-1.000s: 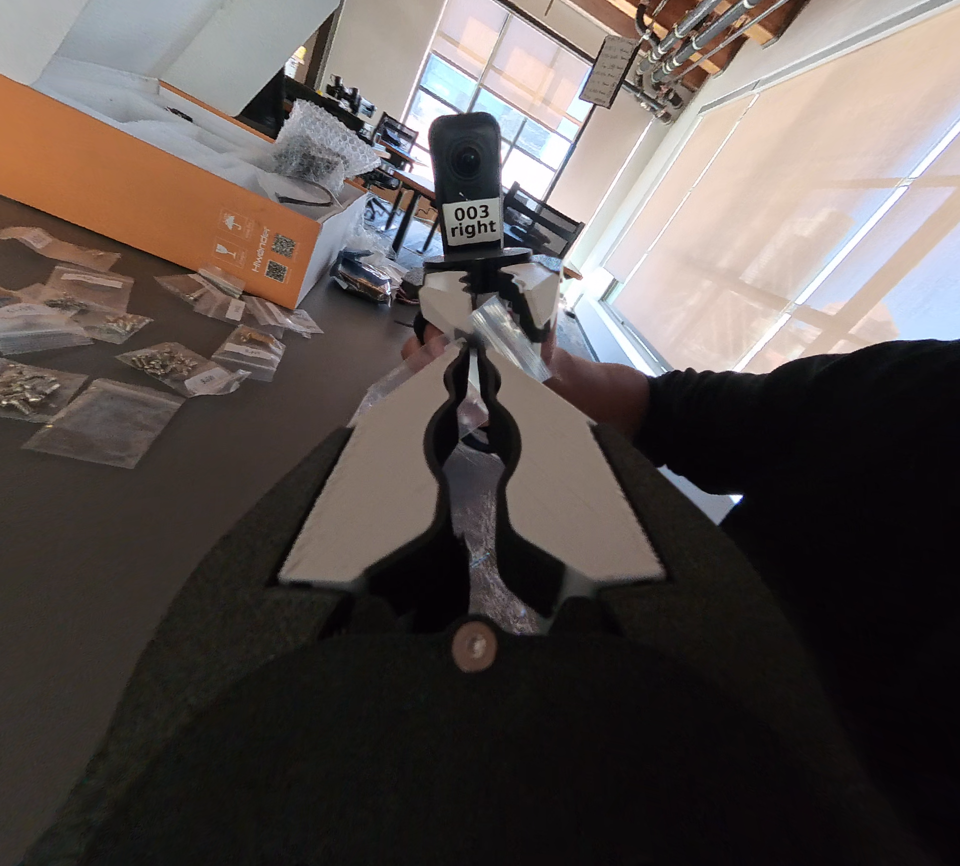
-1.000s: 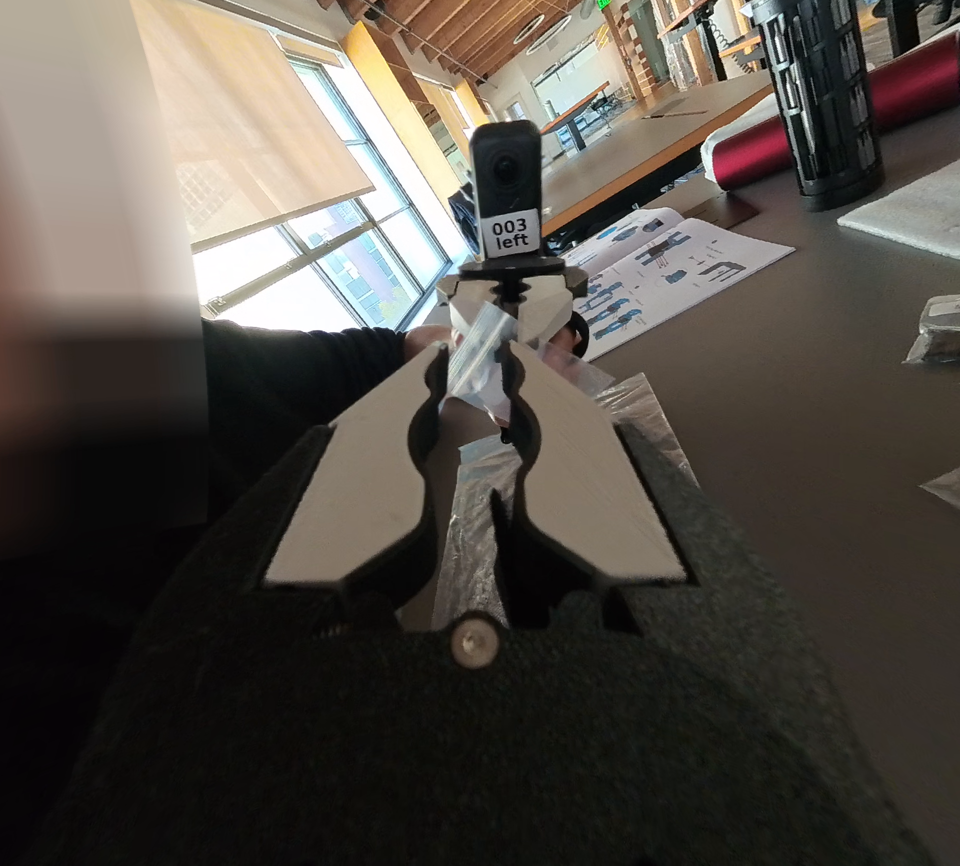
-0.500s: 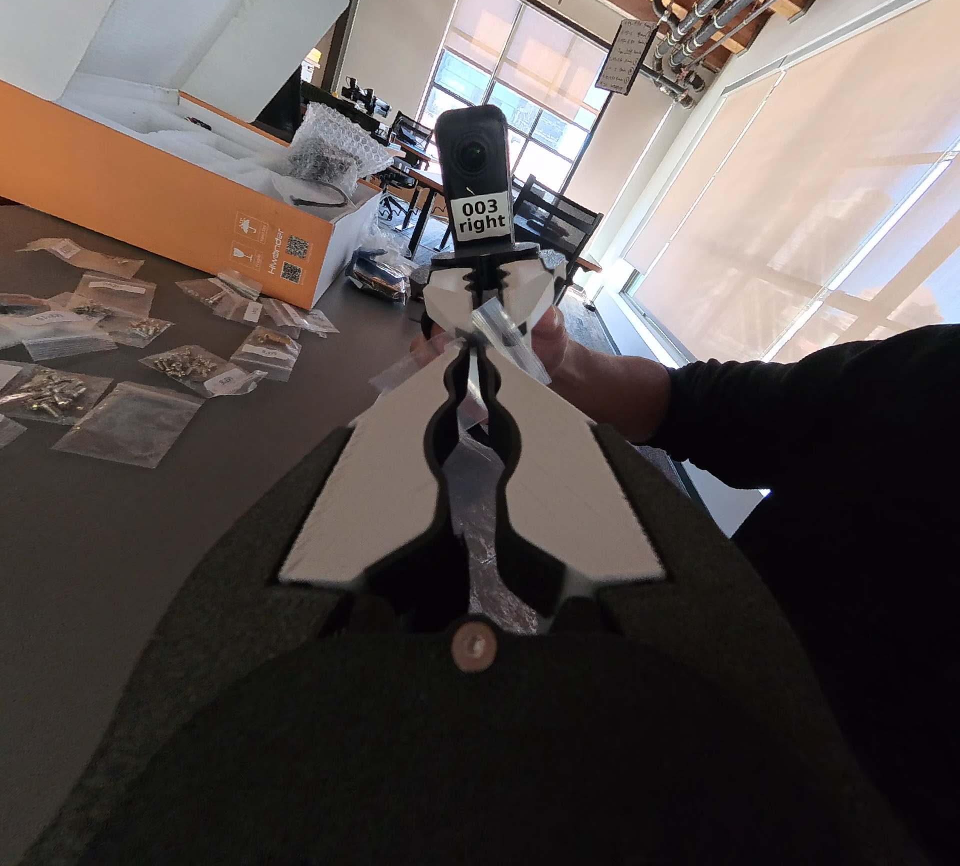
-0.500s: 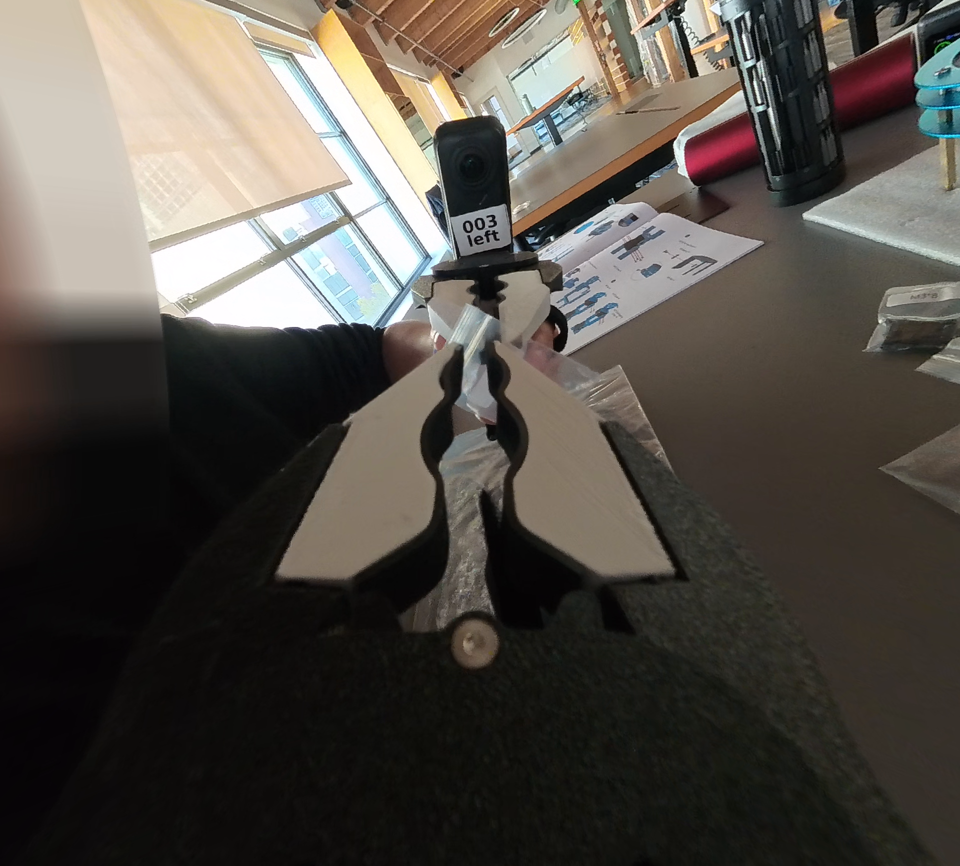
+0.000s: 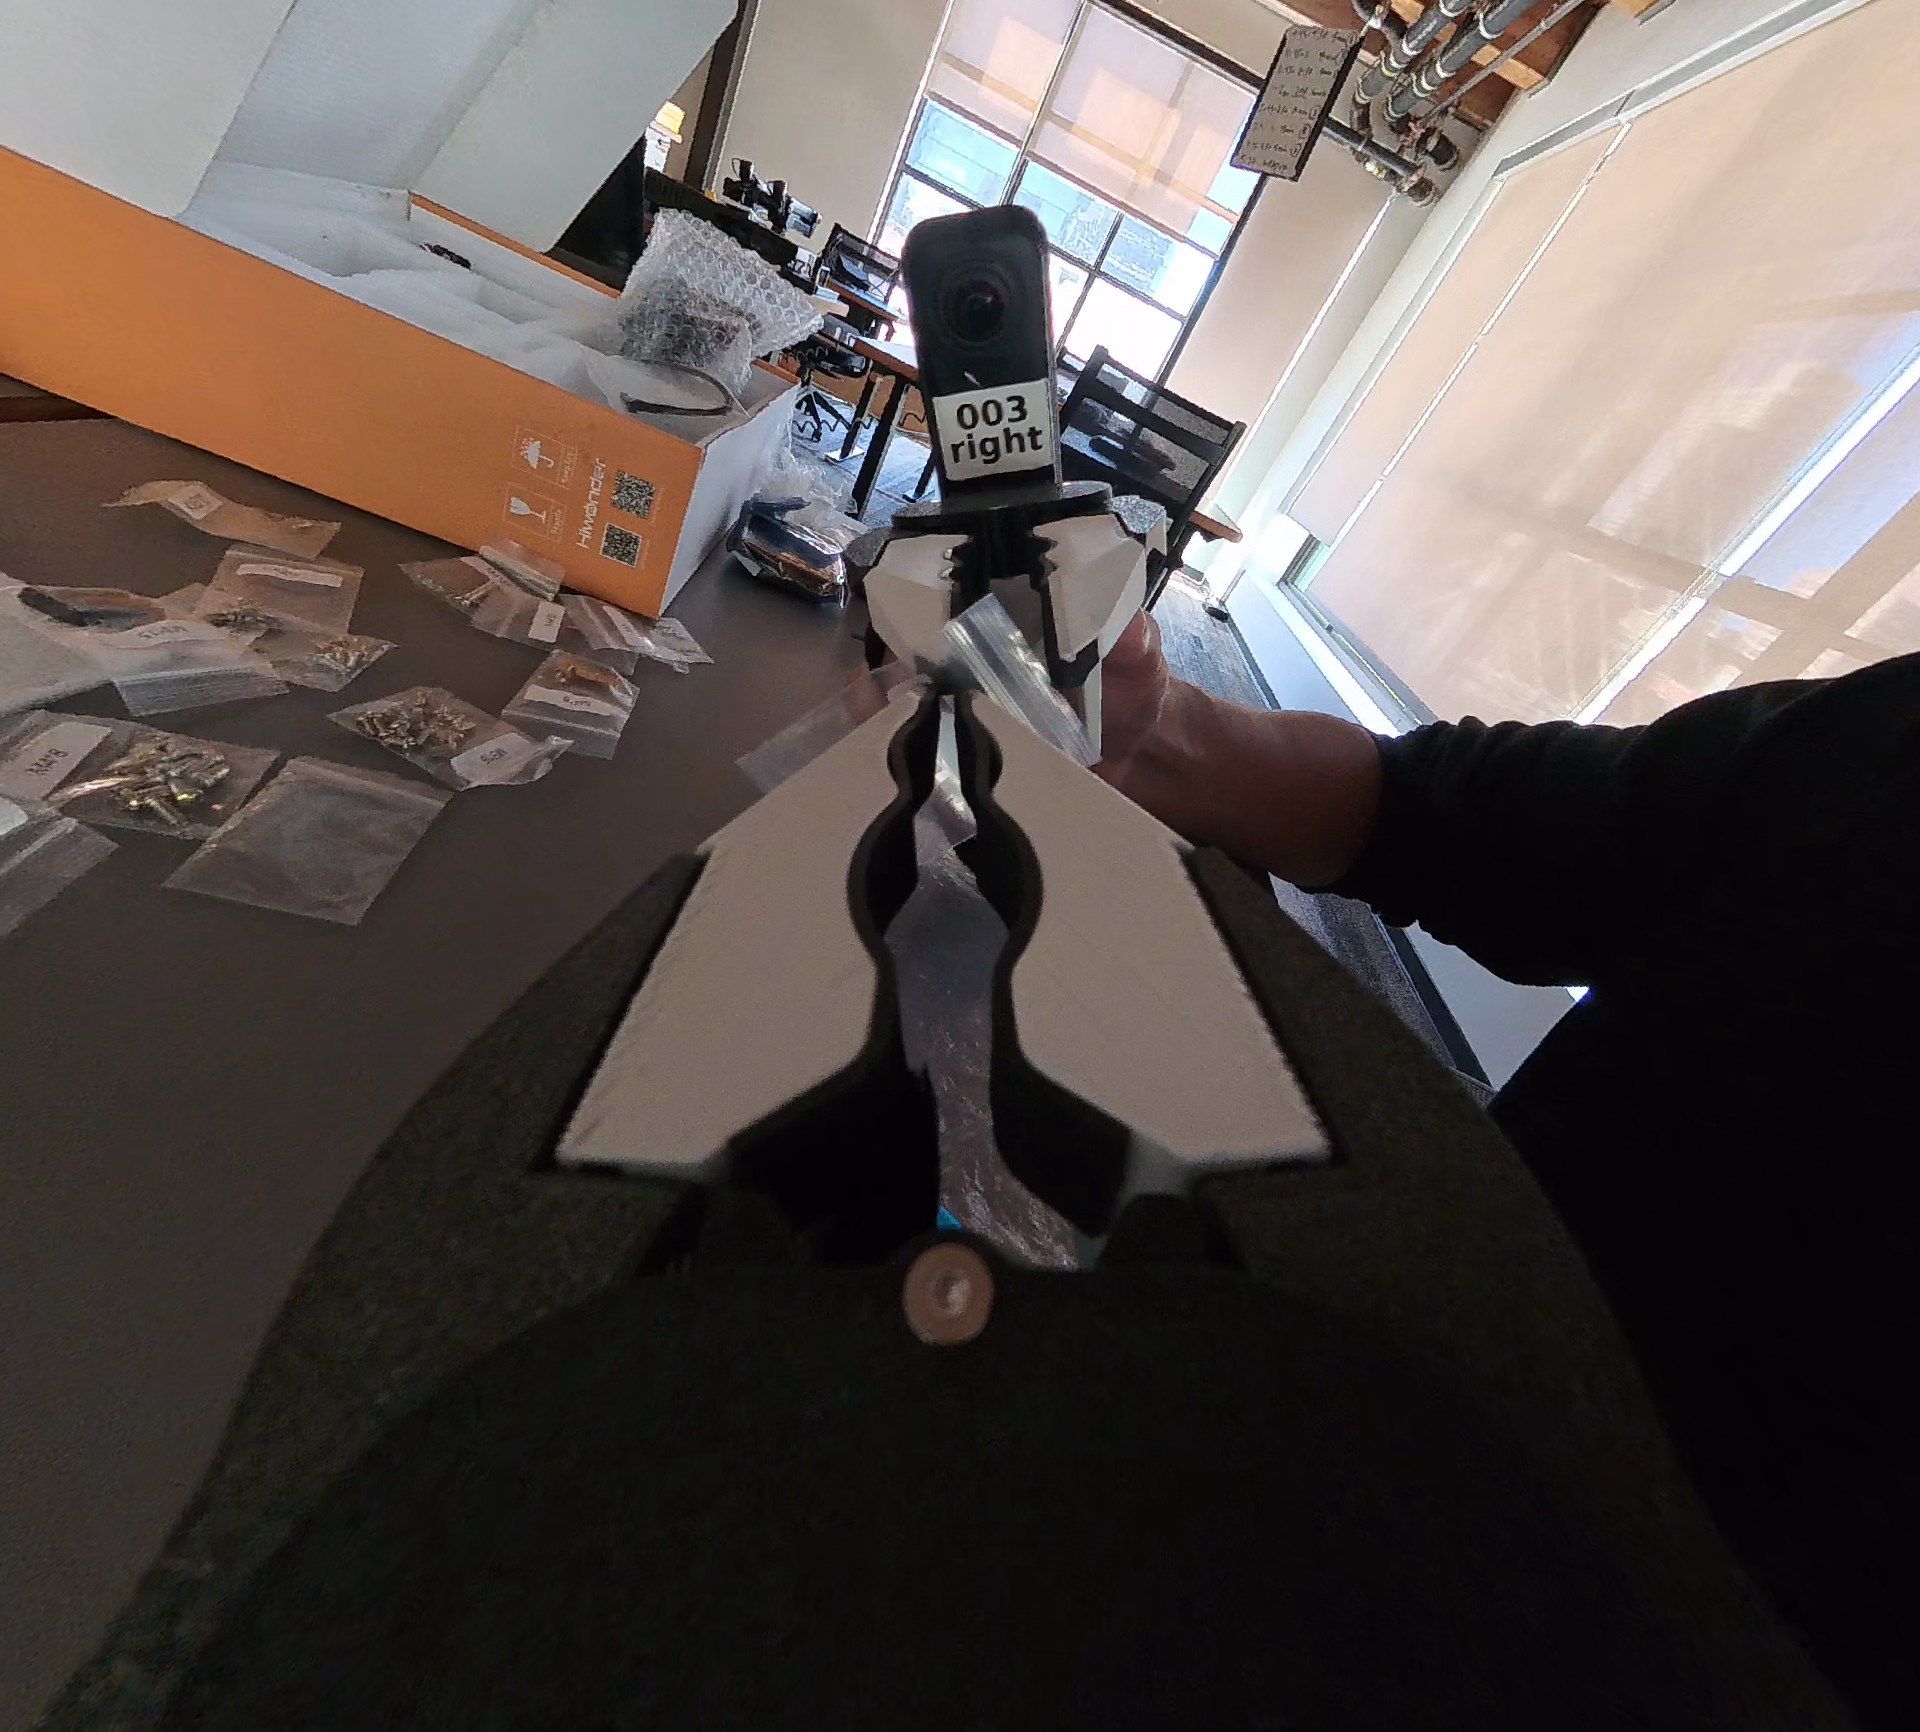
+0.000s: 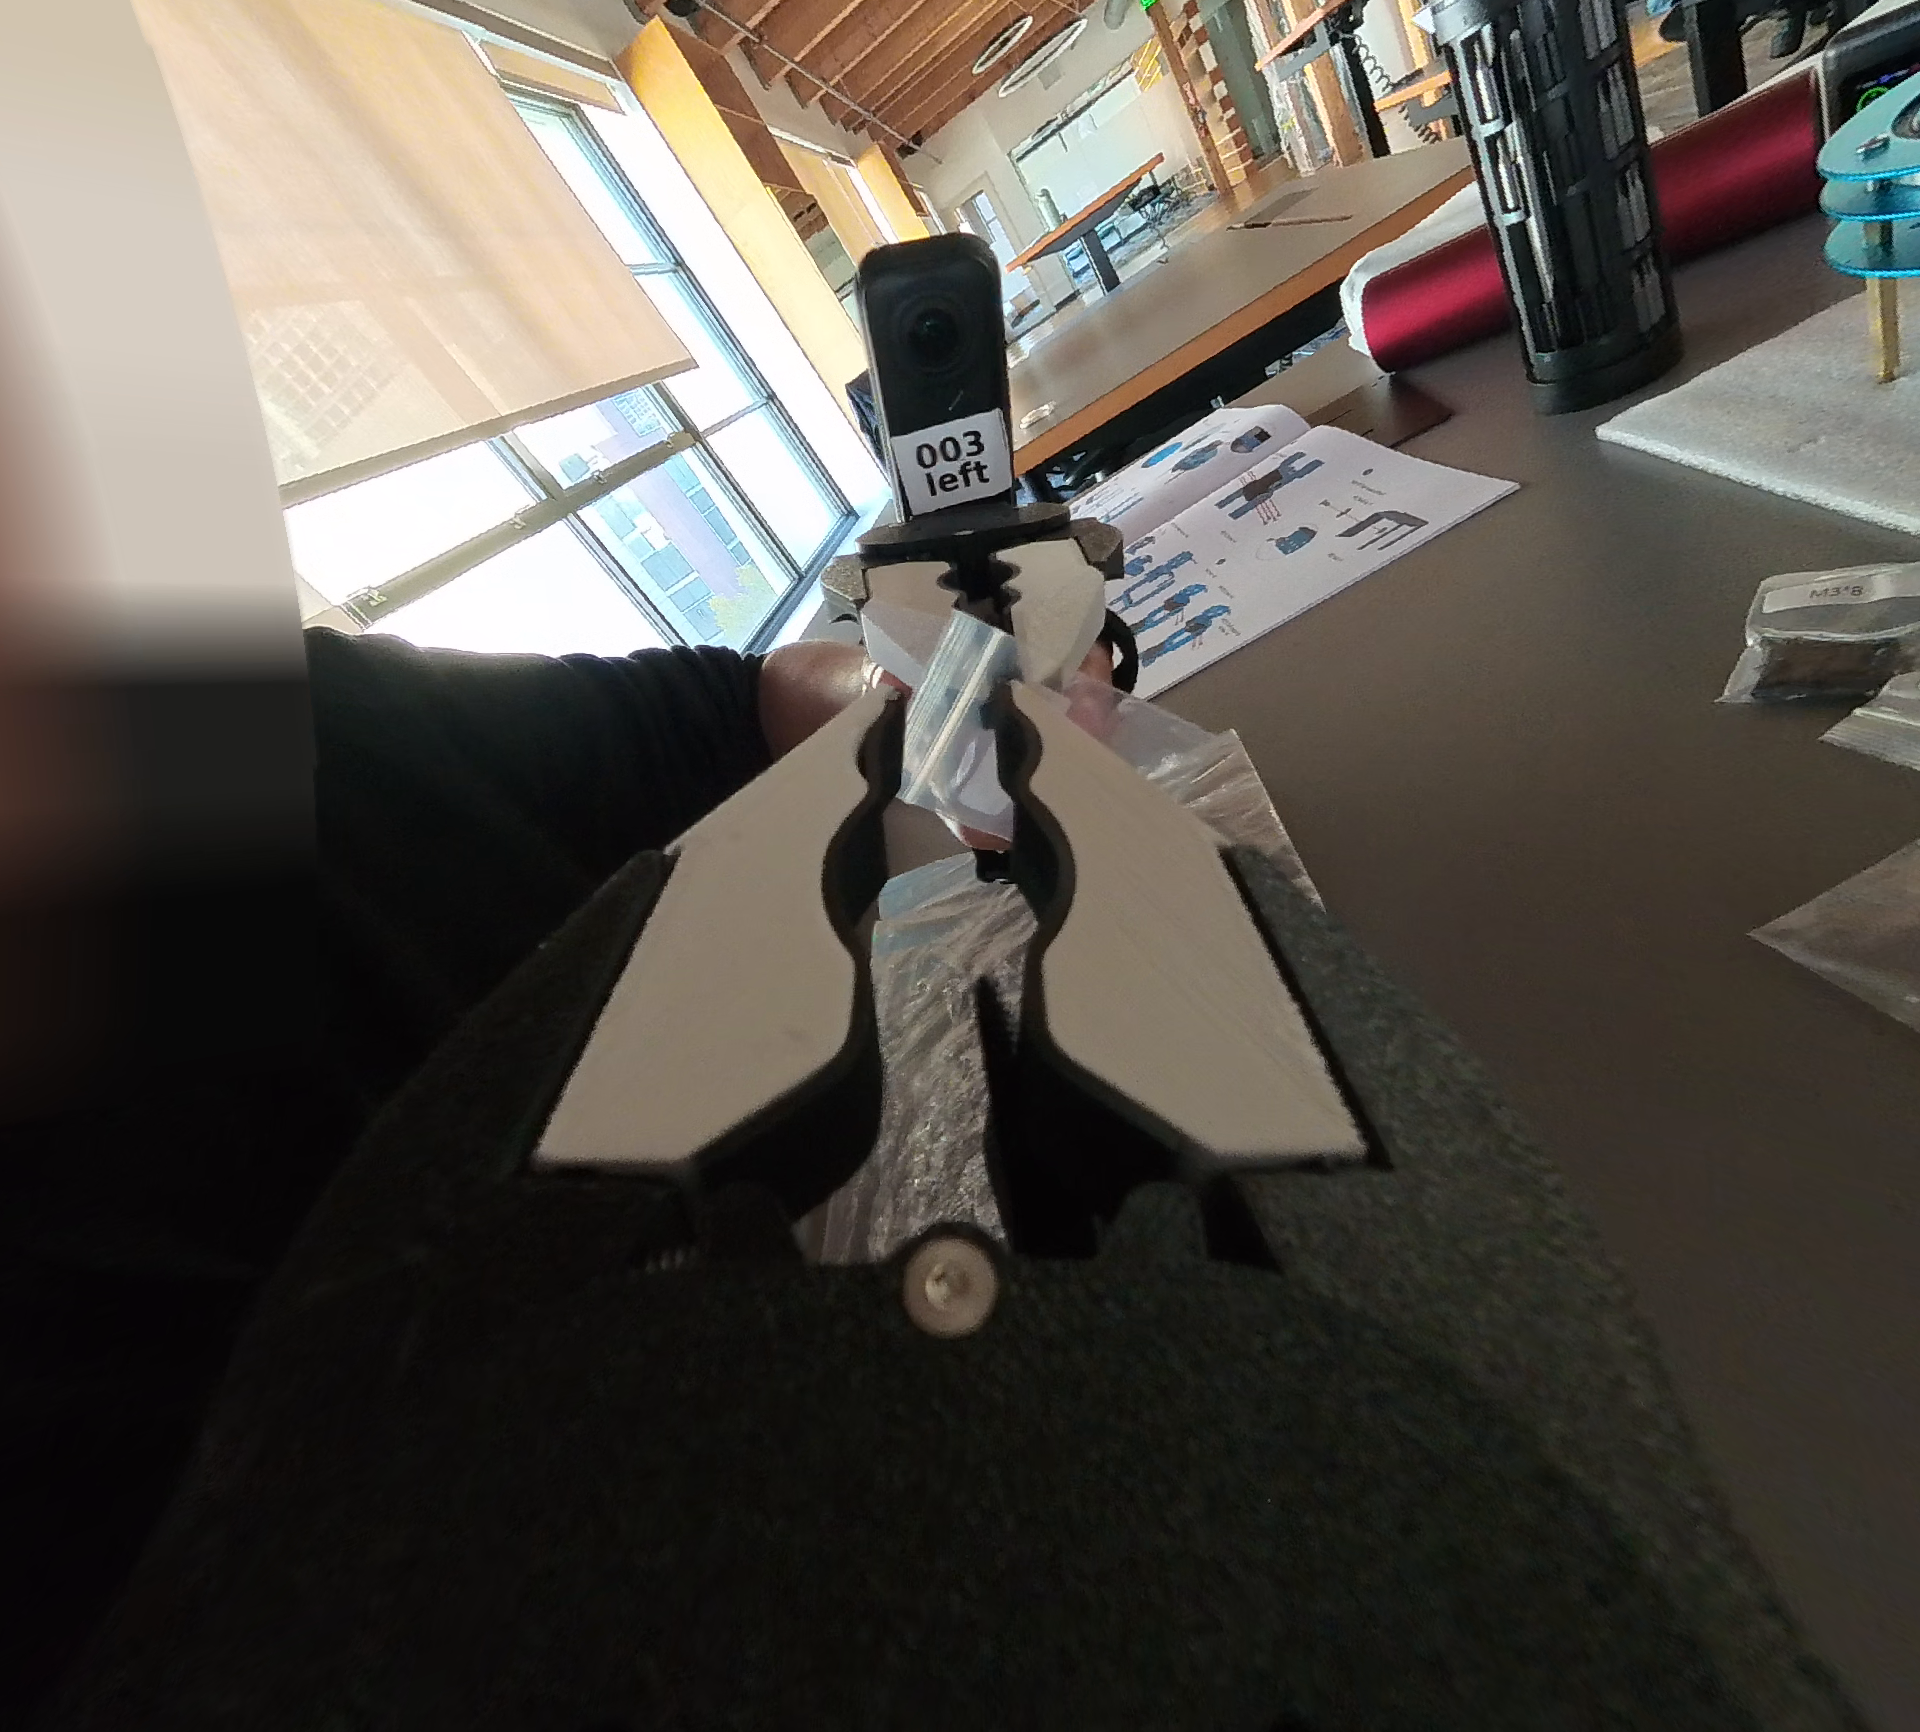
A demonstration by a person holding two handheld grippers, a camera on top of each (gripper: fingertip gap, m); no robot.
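Note:
Both grippers face each other above the dark table, tip to tip, and both are shut on the same small clear plastic bag (image 5: 997,659). My left gripper (image 5: 945,706) pinches one edge of the bag. My right gripper (image 6: 951,711) pinches the opposite edge of the bag (image 6: 961,726). The right gripper shows head-on in the left wrist view (image 5: 992,612), the left one in the right wrist view (image 6: 977,617). A larger crinkled clear bag (image 6: 1195,768) lies on the table beneath them.
An open orange box (image 5: 343,404) with bubble wrap stands at the back left. Several small bags of screws (image 5: 416,726) lie on the table (image 5: 260,1059). An open instruction booklet (image 6: 1299,519), a black mesh cylinder (image 6: 1548,176), a red roll (image 6: 1455,300) and a packet (image 6: 1829,633) are on the right side. The grippers are tip to tip, or close to it. The packet (image 6: 1829,633) lies around 20 cm away from my left fingertips.
Both grippers stay shut on the bag. The views have tilted slightly, and more of the table and its bags shows now.

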